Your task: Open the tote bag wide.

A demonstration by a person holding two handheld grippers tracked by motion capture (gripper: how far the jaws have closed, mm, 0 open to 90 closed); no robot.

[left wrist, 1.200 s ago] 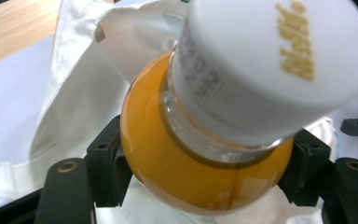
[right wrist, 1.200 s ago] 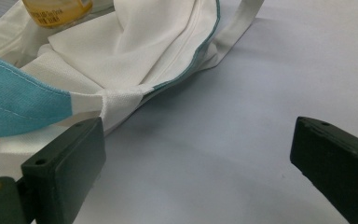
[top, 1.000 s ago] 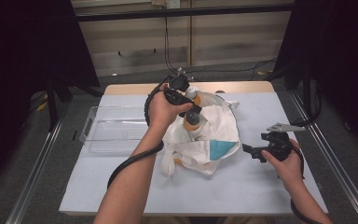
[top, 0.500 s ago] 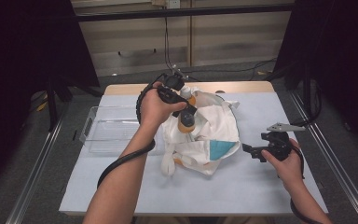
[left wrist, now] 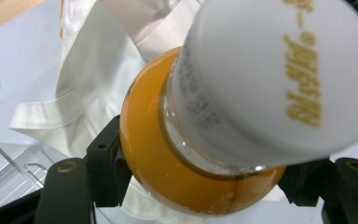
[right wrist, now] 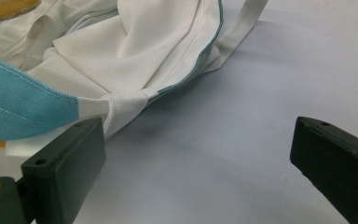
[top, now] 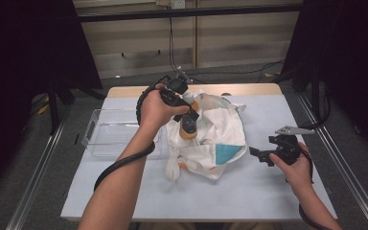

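Both forearms are bare, no sleeves in sight. The left tongs are black, boxy, with a thick ribbed black cable looping back along the arm. The right tongs are black too, topped by a grey three-cornered plate; their blocky pads carry small round screw holes.

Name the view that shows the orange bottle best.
The left gripper view: the bottle sits close between the left gripper's fingers, white cap and orange body plain. The high view shows it small above the bag. The right gripper view catches a yellow sliver at top left.
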